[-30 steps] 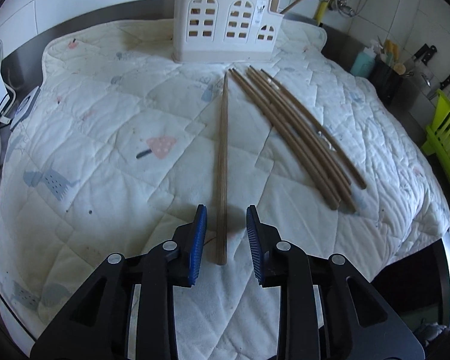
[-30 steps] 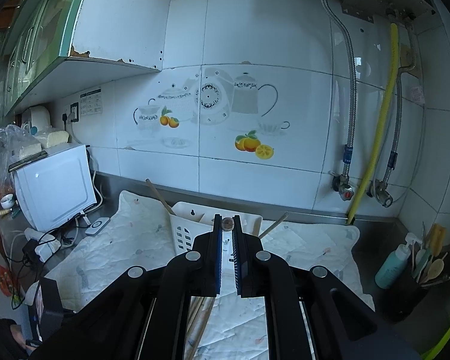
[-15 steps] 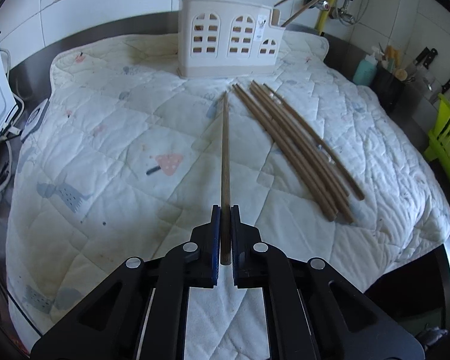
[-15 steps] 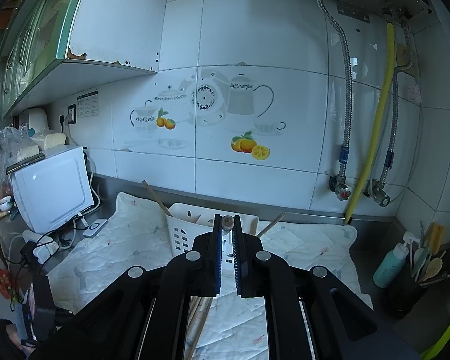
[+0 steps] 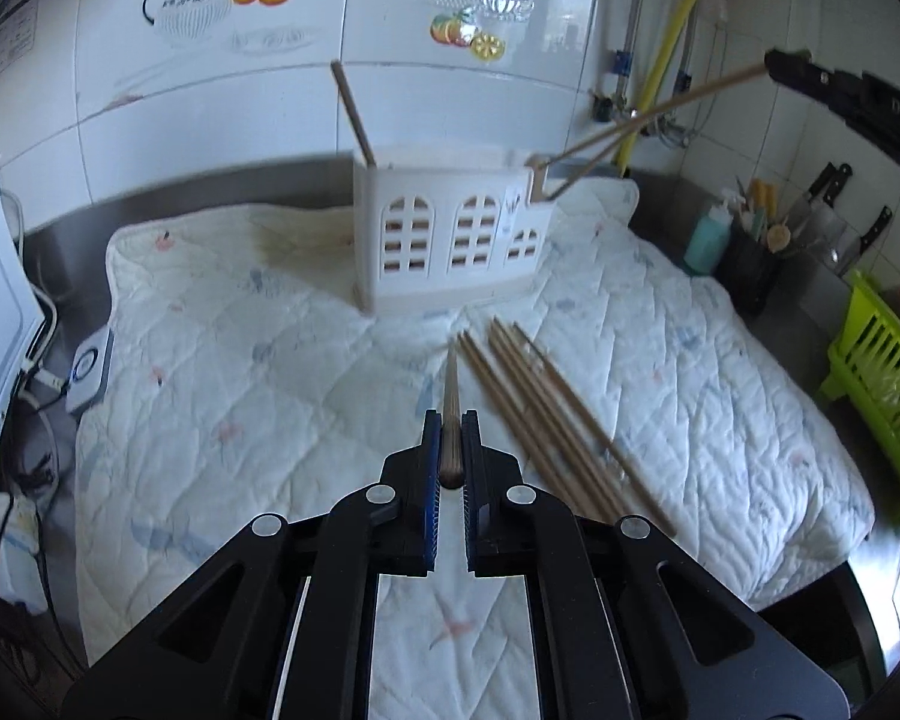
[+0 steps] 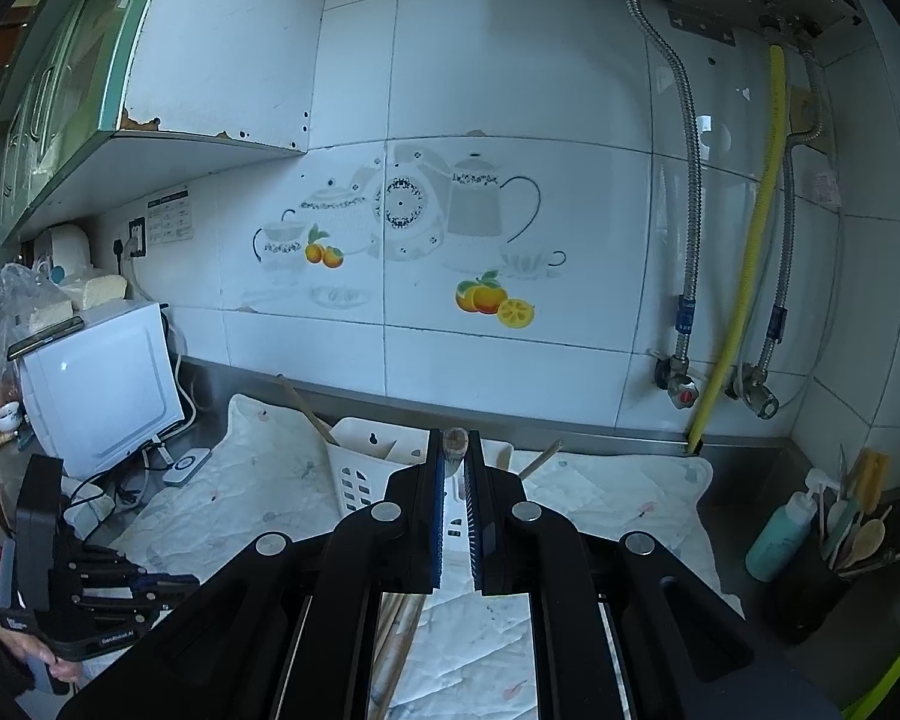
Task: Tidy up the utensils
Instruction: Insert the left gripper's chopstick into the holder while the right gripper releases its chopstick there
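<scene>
the left tool (image 5: 450, 438) is clenching one brown chopstick (image 5: 450, 396) near its thick end, the shaft pointing ahead toward the white utensil holder (image 5: 450, 246), its far tip blurred and hanging above the quilted pad (image 5: 210, 420) that is covering the worktop. just to the right of it, a loose bundle of chopsticks (image 5: 546, 414) is lying on the pad, fanning away from the holder's base. the holder is standing upright near the back wall, with arched window cut-outs on its face; one stick is leaning out of its left end and two more are slanting out of its low right compartment.

the right tool (image 6: 455, 450) is gripping another chopstick end-on, only its round butt (image 6: 455, 441) showing between the narrow jaws, raised above the holder. the upper stick slanting from the right compartment is running up to that tool.

writing: partial letters "dan" are showing on the right tool's body in the left view; a small label on the left tool's handle in the right view is too small to read with confidence.
</scene>
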